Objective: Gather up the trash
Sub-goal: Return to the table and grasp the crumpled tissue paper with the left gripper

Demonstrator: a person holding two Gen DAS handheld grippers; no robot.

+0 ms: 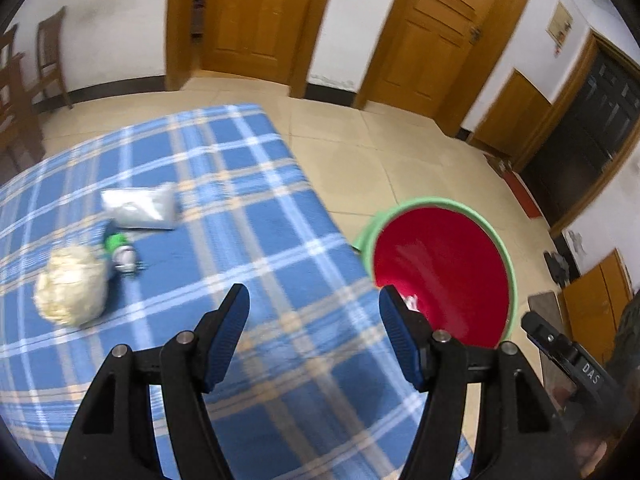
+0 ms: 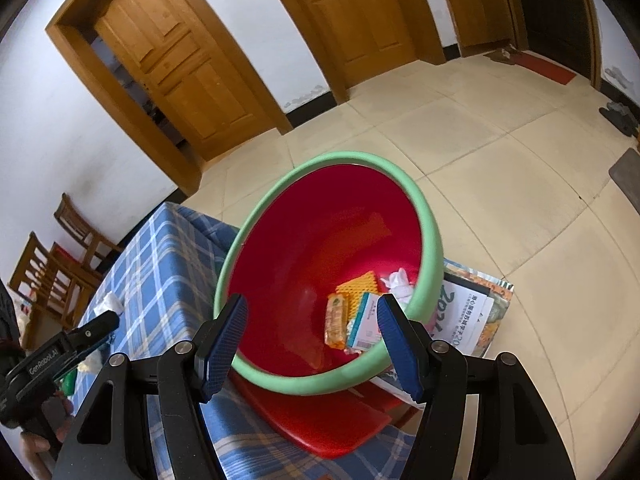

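Both grippers released, fingers spread, holding nothing. Left gripper (image 1: 314, 308) hovers over blue plaid surface (image 1: 240, 184). Trash on it, left of frame: crumpled paper wad (image 1: 72, 288), green-capped small bottle (image 1: 120, 254), clear plastic bag (image 1: 140, 208). Right gripper (image 2: 312, 316) sits above red bucket with green rim (image 2: 304, 240), centre frame beside the surface. Inside: orange wrapper (image 2: 335, 326), small carton (image 2: 366, 324), white tissue (image 2: 398, 282). Calendar (image 2: 466, 312) lies under the bucket's right edge.

— What lay on the cloth?
— A crumpled cream wad (image 1: 71, 289), a green-capped bottle (image 1: 120, 251) on its side, a clear bag (image 1: 141, 209).
— And the bin?
— Red bin (image 2: 316, 240), green-rimmed, tilted, held wrappers (image 2: 335, 321).
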